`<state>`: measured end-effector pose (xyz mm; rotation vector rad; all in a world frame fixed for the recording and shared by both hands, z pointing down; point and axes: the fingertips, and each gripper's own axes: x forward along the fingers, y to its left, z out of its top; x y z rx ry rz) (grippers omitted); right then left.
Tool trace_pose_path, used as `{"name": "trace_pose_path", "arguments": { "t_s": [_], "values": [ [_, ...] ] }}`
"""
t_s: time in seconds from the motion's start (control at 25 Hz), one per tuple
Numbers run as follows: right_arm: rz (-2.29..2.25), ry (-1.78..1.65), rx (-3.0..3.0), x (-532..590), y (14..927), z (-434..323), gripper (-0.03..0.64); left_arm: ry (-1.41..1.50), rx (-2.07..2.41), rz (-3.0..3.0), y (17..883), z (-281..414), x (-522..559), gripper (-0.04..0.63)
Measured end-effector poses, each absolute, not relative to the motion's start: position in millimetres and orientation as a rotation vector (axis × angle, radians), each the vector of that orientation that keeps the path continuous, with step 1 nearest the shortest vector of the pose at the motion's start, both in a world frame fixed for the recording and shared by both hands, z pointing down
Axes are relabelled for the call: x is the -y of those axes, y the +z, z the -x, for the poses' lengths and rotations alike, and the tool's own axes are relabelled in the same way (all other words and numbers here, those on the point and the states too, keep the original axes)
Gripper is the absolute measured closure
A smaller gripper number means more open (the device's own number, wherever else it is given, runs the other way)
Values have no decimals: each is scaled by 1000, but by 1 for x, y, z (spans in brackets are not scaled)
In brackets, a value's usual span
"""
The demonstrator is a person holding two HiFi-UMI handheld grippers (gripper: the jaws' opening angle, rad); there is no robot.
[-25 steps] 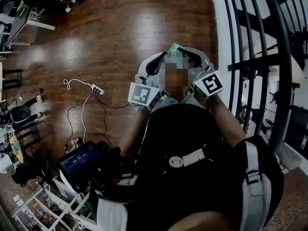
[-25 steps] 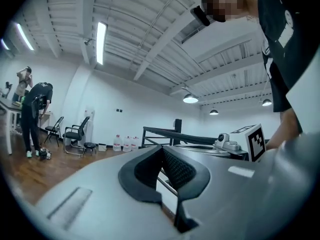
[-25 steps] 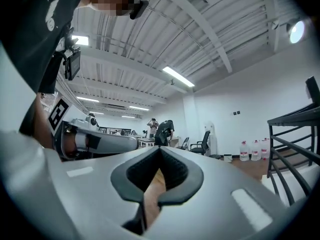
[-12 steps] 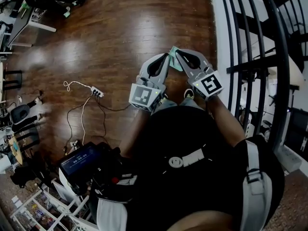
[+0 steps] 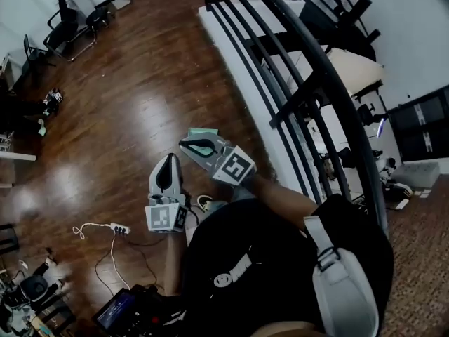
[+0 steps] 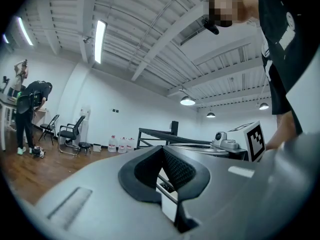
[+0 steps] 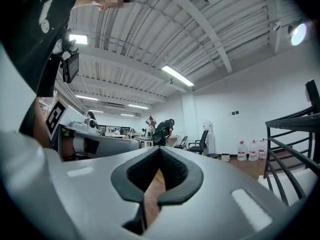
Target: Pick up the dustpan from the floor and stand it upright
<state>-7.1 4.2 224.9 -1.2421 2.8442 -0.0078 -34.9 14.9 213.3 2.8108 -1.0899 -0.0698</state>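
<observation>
Hovering closed over floor point(image 5: 126, 104): two grippers, left gripper point(image 5: 170, 157), right gripper point(image 5: 184, 144).

Pale green dustpan point(image 5: 201, 132), only 1 edge showing, on wood floor point(image 5: 126, 118), pose unclear

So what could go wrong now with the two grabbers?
The power strip and its white cable lie on the floor just left of the person; a sideways step could trip on them. The black railing runs close beside the right gripper, whose jaws are shut on nothing; a wide swing might knock it. The left gripper is shut and empty too.
</observation>
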Motion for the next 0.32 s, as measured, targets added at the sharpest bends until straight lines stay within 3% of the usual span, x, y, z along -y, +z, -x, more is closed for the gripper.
{"name": "trace_pose_path", "arguments": {
  "t_s": [0.16, 0.32],
  "values": [
    [1198, -40, -2822, 13, 207, -17, 617, -33, 1099, -2826, 203, 10, 4, 581],
    [1475, -47, -2587, 26, 106, -250, 615, 65, 761, -2988, 157, -217, 23, 581]
  ]
}}
